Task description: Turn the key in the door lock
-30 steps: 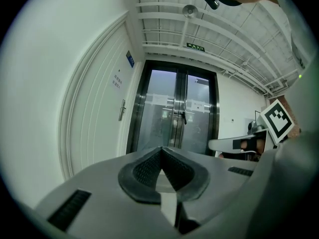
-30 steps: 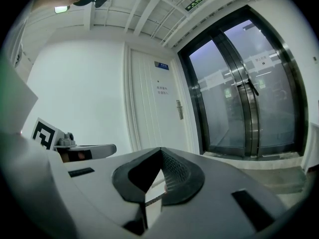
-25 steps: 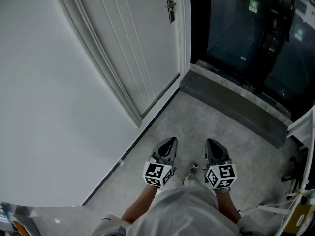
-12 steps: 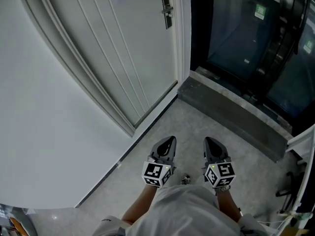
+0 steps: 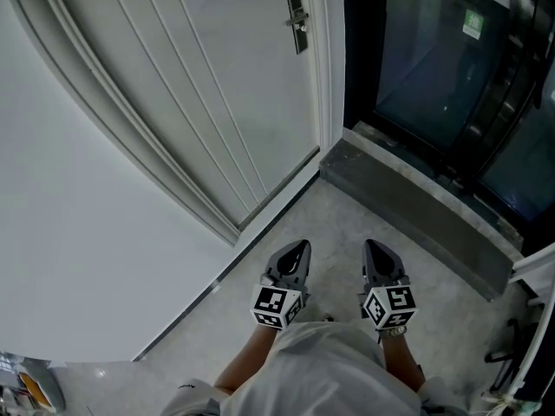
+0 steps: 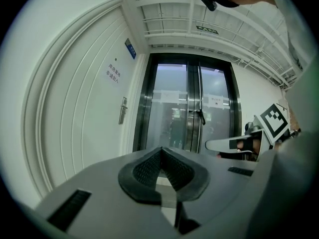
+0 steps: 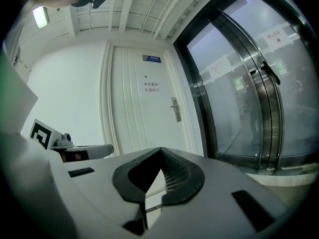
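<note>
Door (image 5: 217, 85): sat closer and fuller in the head view than a second before, because the person had walked both tongs toward it over the grey floor (image 5: 286, 224).
Lock plate (image 5: 297, 20): on the door's right edge, at about 12 o'clock from the tongs and well apart from them; too small to tell whether a key sat in it.
Left tongs (image 5: 297, 254): clenched on nothing, tips together, aimed roughly level at the door.
Right tongs (image 5: 377, 251): also clenched and empty, at 3 o'clock of the left pair; probably kept closed only for carrying.
Glass doors (image 5: 434, 59): at 1 o'clock, behind a raised sill (image 5: 408, 189).
Stage: approach, by my judgement; no reach for the lock had begun.
</note>
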Demonstrator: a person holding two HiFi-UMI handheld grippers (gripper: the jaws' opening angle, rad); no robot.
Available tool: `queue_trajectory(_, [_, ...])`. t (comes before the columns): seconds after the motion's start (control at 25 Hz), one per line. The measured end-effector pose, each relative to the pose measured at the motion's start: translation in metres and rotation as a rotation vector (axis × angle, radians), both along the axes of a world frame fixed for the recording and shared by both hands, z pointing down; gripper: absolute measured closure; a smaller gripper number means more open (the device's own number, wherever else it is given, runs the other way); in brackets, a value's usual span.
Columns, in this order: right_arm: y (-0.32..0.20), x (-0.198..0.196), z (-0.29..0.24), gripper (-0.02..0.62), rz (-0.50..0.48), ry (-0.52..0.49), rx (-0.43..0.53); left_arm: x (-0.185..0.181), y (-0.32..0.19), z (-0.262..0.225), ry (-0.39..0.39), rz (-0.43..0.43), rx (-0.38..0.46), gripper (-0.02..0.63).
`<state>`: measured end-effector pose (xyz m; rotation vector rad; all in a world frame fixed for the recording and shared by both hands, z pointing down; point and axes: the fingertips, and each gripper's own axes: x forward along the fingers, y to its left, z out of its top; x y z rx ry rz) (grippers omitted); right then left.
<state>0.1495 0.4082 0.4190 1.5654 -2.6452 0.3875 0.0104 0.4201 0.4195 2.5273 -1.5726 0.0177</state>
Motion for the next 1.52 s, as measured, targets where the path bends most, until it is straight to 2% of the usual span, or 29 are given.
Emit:
queue_trajectory(0.36, [-0.047,0.002,0.014,0.606,0.011,0.024,-0.021,0.002,-0.056,0.012,0.007,0.01,-0.023,0.598])
queue_trajectory(0.8, [-0.157,0.012,0.012,0.606,0.063,0.012,-0.017,0.014,-0.173,0.005,0.005,0.056,0.001,0.598])
queue_trajectory(1.16, [-0.248,0.003,0.002,0.606,0.083,0.021,-0.015,0.014,-0.267,0.004,-0.004,0.101,-0.017,0.597])
queue_trajectory(1.4, [-0.306,0.001,-0.004,0.606,0.12,0.022,0.007,0.018,-0.333,-0.013,-0.019,0.158,0.023,0.598])
queue_trajectory(1.52, [-0.328,-0.002,-0.002,0.606,0.119,0.025,0.002,0.014,-0.354,-0.013,-0.018,0.154,0.026,0.598])
